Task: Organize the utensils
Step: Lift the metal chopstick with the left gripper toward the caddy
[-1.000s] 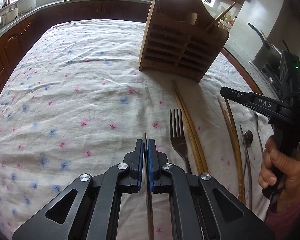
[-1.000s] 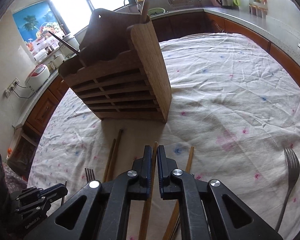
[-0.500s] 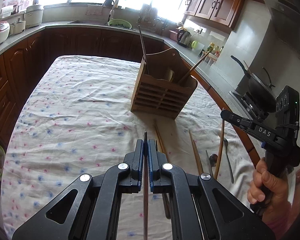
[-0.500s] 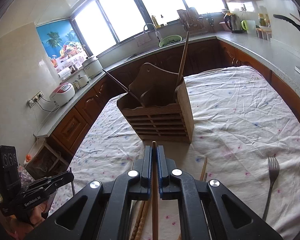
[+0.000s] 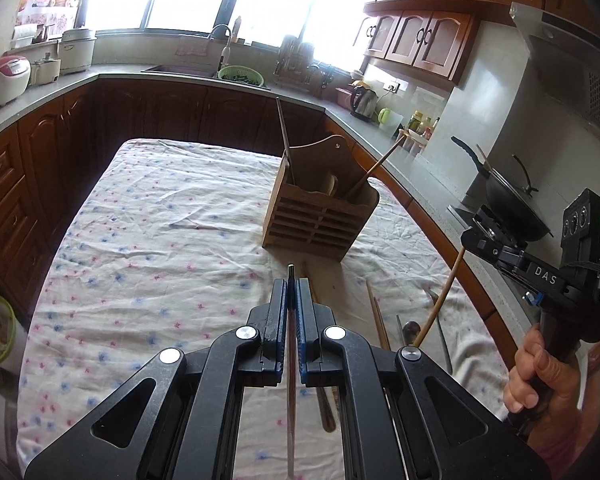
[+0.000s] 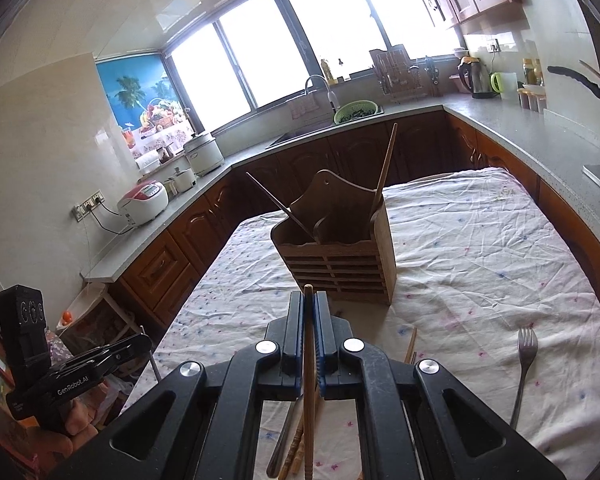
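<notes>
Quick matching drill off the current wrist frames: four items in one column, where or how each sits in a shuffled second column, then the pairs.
Items
1. dark metal chopstick
2. light wooden chopstick
3. fork
4. wooden utensil holder

Places
A. standing upright on the tablecloth, two sticks already leaning inside
B. clamped in the right gripper
C. lying flat on the cloth, held by nothing
D. clamped in the left gripper

Pairs: 1-D, 2-B, 3-C, 4-A
</notes>
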`<state>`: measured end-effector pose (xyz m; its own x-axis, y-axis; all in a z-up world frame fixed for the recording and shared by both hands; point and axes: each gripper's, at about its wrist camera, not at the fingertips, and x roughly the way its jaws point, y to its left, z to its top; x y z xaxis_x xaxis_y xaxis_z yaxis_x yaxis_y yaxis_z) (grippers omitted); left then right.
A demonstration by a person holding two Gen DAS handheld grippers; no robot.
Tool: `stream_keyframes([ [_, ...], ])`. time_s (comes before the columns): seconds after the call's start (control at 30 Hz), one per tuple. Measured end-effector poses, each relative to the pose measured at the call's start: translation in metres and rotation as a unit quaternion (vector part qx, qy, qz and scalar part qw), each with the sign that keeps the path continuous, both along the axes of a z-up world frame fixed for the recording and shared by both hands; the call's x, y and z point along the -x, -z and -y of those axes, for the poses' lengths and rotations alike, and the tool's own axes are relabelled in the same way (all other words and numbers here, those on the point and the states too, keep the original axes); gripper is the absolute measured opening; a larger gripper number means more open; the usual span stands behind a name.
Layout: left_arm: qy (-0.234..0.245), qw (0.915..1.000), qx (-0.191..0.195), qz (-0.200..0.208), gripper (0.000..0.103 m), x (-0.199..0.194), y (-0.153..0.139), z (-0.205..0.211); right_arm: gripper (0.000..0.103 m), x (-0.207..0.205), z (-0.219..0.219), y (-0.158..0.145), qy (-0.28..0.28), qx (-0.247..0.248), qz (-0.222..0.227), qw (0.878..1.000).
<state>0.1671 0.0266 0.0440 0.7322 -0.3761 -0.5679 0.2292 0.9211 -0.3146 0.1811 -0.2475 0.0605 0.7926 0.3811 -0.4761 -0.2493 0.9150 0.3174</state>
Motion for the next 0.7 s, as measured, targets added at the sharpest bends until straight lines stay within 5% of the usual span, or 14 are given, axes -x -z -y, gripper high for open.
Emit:
stream_keyframes([
  [0.7, -0.016, 0.9989, 0.011, 0.043, 0.003, -0.003, -0.031, -0.005, 0.004, 0.004, 0.013, -0.021, 0.014, -0.010, 0.038, 0.999],
])
